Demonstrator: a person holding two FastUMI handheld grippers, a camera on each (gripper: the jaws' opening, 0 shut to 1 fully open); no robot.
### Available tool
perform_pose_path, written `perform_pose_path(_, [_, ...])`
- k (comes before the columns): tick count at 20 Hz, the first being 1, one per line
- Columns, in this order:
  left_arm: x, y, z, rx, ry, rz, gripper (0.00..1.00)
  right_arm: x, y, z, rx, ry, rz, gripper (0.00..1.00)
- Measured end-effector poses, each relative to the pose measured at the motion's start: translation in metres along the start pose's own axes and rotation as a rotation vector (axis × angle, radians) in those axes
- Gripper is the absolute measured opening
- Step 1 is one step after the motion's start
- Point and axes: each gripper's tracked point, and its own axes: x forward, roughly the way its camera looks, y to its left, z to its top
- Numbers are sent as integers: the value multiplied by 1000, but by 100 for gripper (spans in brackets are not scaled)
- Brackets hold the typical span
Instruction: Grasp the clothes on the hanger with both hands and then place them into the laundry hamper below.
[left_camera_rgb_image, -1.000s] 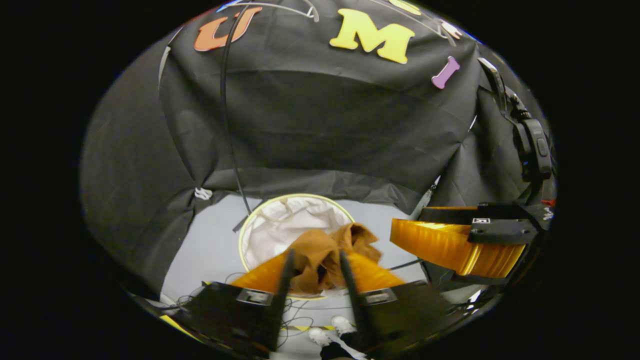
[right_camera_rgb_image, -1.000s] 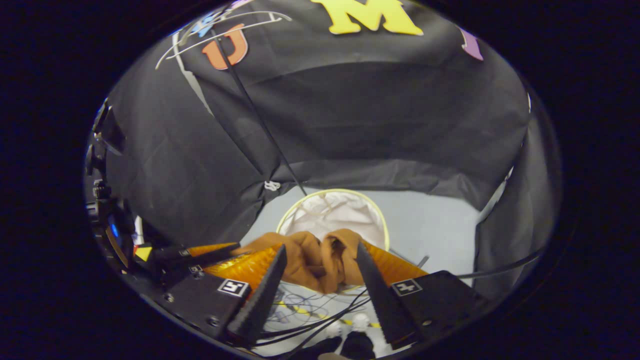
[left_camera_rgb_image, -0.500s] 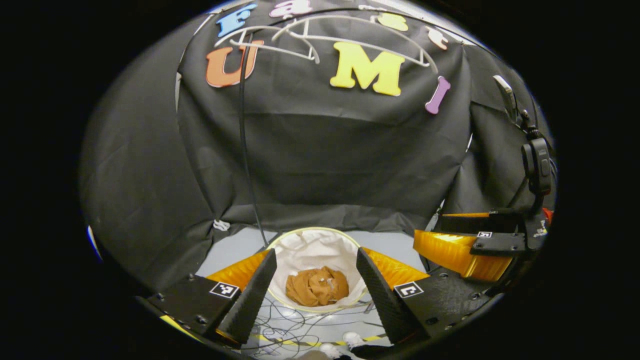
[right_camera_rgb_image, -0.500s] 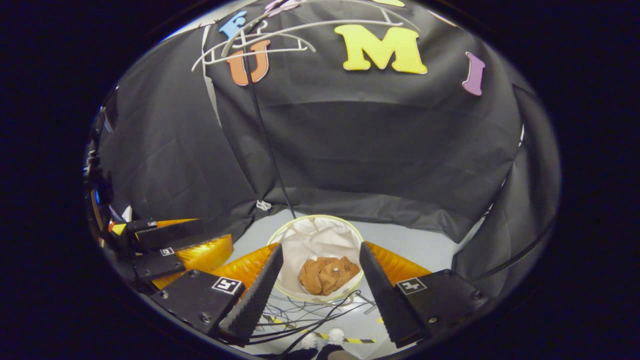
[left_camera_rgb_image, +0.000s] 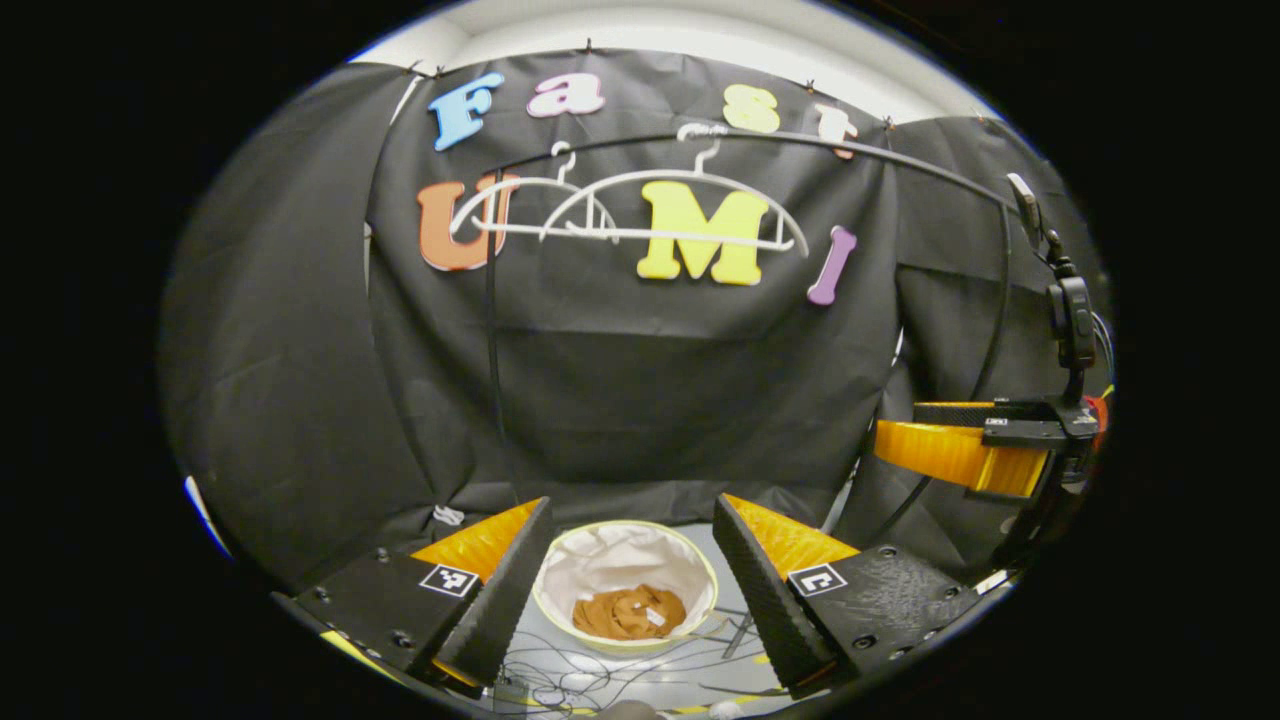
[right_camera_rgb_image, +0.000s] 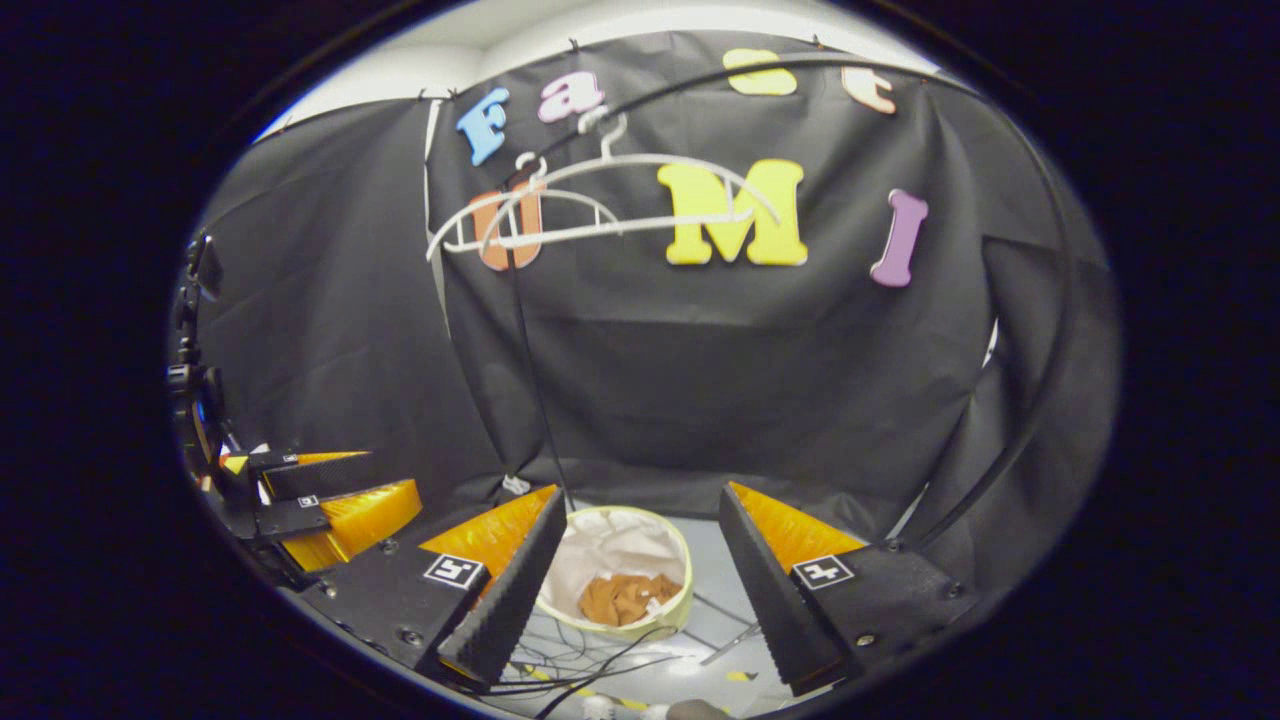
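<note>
The laundry hamper (left_camera_rgb_image: 625, 585) stands on the floor below the bare hangers (left_camera_rgb_image: 640, 205). Both claws, left (left_camera_rgb_image: 628, 590) and right (right_camera_rgb_image: 628, 590), have let go and lifted away, jaws wide and empty. The brown clothes (left_camera_rgb_image: 628, 612) now lie bunched inside, so the task looks done. Their small white tag is unreadable.

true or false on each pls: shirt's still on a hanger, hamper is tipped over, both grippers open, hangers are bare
1. The brown shirt hangs on a hanger. False: it lies crumpled inside the hamper.
2. The hamper is tipped over. False: it stands upright on the floor.
3. The left gripper and right gripper are open. True.
4. The white hangers on the rail are bare. True.
</note>
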Motion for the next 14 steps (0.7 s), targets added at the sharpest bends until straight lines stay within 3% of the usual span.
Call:
perform_pose_path(1, [-11, -5, 14, -3, -30, -2, 100, -17, -2, 14, -4, -35, -4, 97])
perform_pose_path(4, [-43, -21, 54, 20, -115, 5, 92, -79, -12, 41, -23, -148, 6, 98])
perform_pose_path(8, [-97, -55, 97, 52, -236, 23, 98, -153, -29, 73, -28, -276, 31, 97])
perform_pose_path(14, [-179, -107, 117, 74, -328, 103, 100, -265, -79, 90, -5, -444, 46, 99])
